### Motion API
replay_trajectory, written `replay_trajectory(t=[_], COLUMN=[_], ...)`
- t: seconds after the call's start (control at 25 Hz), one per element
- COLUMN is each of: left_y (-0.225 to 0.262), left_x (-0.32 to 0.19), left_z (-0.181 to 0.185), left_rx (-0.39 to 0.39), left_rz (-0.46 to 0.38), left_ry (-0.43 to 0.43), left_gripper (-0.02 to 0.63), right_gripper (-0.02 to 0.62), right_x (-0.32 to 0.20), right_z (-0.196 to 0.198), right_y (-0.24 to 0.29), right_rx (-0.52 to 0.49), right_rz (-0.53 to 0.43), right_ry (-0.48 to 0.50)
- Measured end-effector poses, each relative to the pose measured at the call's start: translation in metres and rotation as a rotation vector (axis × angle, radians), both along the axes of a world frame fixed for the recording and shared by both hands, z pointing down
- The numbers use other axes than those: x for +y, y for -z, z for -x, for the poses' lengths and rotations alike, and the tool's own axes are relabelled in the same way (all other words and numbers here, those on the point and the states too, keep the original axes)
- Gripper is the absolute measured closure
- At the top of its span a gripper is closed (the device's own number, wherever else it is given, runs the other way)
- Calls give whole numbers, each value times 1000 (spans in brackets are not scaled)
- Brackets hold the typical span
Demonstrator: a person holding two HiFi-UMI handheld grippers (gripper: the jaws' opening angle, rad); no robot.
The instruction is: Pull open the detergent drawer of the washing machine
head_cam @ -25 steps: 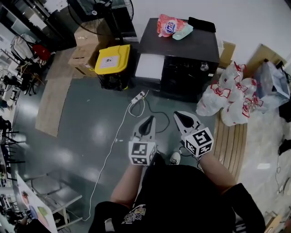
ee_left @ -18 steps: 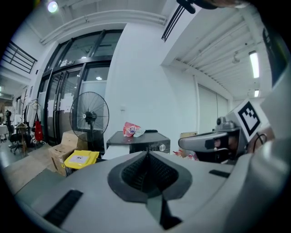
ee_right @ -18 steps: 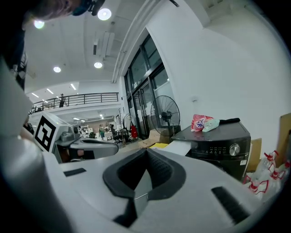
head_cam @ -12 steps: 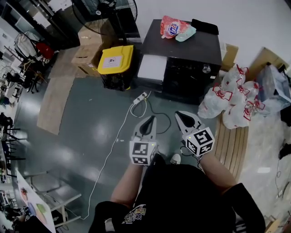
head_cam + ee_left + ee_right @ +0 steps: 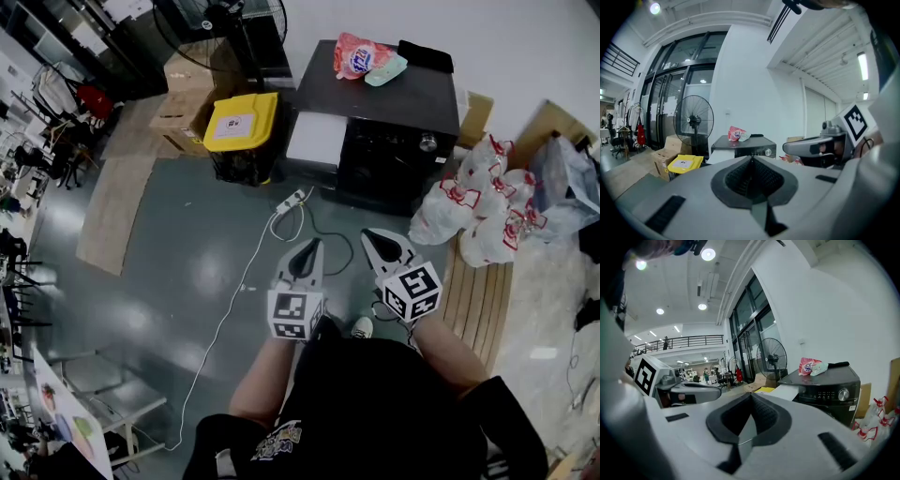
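Observation:
A black washing machine stands against the far wall, with a control knob on its front and a pink pouch on top. A white flat part juts out at its front left; it looks like the detergent drawer standing out. My left gripper and right gripper hover side by side close to my body, well short of the machine. Both are shut with nothing between the jaws. The machine lies straight beyond the left gripper, and the machine lies right of the right gripper.
A yellow-lidded bin and cardboard boxes sit left of the machine, with a standing fan behind. A power strip and white cable cross the floor. White plastic bags and wooden slats lie to the right.
Only the head view has shifted slightly. Both grippers stay where they were, still shut.

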State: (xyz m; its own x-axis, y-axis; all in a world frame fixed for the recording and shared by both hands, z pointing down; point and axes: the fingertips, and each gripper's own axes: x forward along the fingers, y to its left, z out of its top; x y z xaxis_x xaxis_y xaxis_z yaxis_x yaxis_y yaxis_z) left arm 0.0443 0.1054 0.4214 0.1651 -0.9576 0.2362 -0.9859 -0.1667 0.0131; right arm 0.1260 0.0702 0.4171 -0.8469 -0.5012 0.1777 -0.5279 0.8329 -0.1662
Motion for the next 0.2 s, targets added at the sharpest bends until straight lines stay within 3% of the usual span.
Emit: replay_trajectory(t=[0.2], left_y=[-2], left_x=[2], left_z=[-1], left_rx=[2], left_rz=[10], left_ry=[-3], left_gripper=[594], right_gripper=[591], right_x=[1], right_z=[-1], right_y=[1], right_rx=[4], right_rz=[1], right_ry=[2])
